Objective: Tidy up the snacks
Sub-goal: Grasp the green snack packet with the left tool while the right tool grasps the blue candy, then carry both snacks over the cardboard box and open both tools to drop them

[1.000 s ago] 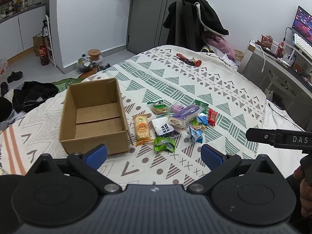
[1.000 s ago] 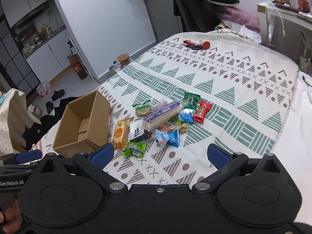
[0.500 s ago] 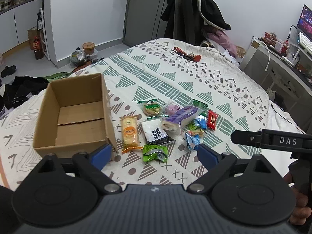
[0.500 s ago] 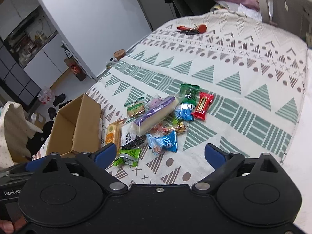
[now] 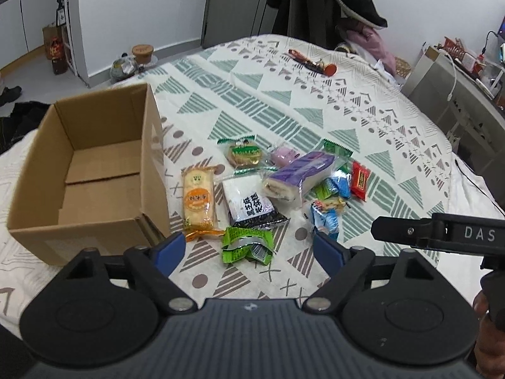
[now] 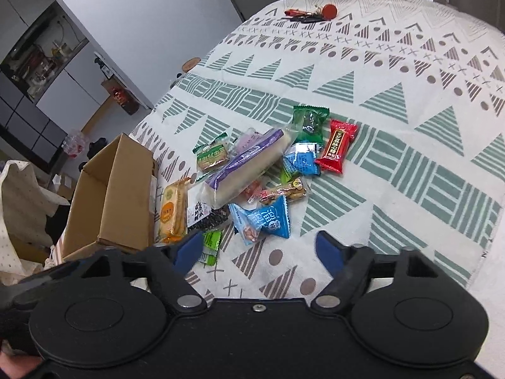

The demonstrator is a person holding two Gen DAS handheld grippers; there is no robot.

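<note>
Several wrapped snacks lie in a heap on the patterned bed cover [image 5: 284, 101]. An empty cardboard box [image 5: 88, 170] stands open at the heap's left. My left gripper [image 5: 249, 251] hovers over the near side of the heap, its jaws closing, with a green packet [image 5: 247, 244] lying on the cover between the blue fingertips; the pads do not touch it. My right gripper [image 6: 260, 251] hangs just short of a blue triangular packet [image 6: 268, 221], jaws closing on nothing. A purple cake bar [image 6: 246, 170], a red candy [image 6: 337, 147] and an orange cracker pack [image 5: 199, 197] lie in the heap.
Keys with a red tag [image 5: 315, 63] lie further up the bed. A desk [image 5: 457, 75] stands to the right, coats [image 5: 331, 3] hang behind the bed, and bottles and bags sit on the floor at left. The right gripper's bar [image 5: 442, 230] crosses the left wrist view.
Both grippers have come down and closer to the snack heap, and both pairs of jaws have narrowed. The snacks and the box have not moved.
</note>
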